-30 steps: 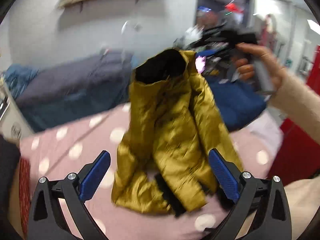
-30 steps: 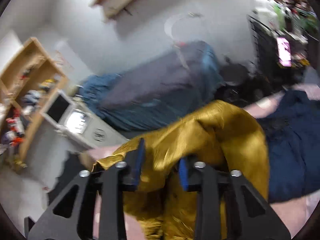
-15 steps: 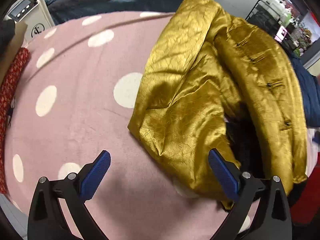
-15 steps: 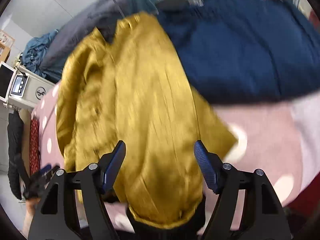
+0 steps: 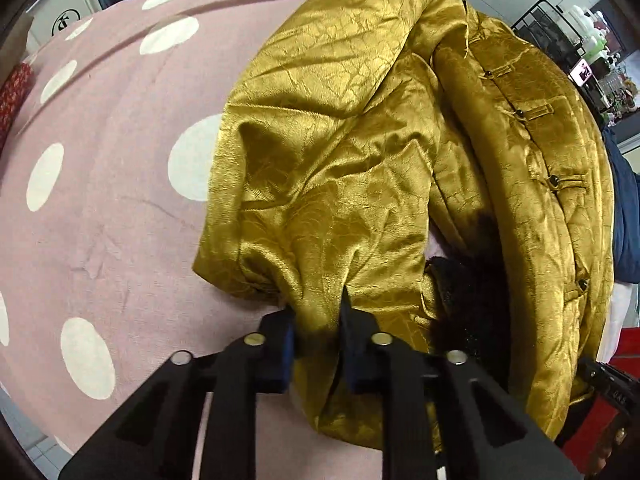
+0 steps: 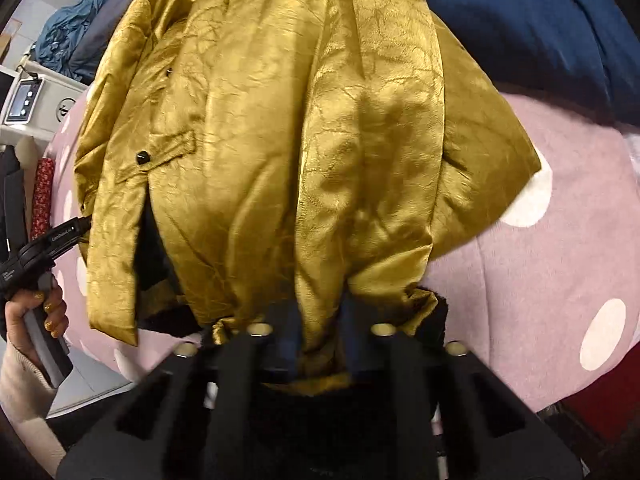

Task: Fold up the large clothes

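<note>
Gold crinkled satin jacket (image 5: 360, 168) lies rumpled on dotted pink fleece (image 5: 100, 208), hem pinched by left gripper (image 5: 316, 344) and right gripper (image 6: 320, 340).

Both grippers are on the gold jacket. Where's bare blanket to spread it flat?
Bare pink polka-dot blanket lies left of the gold jacket, toward the red patterned fabric. A smaller patch shows on the jacket's other side, below the navy garment, which crowds that far corner.
</note>
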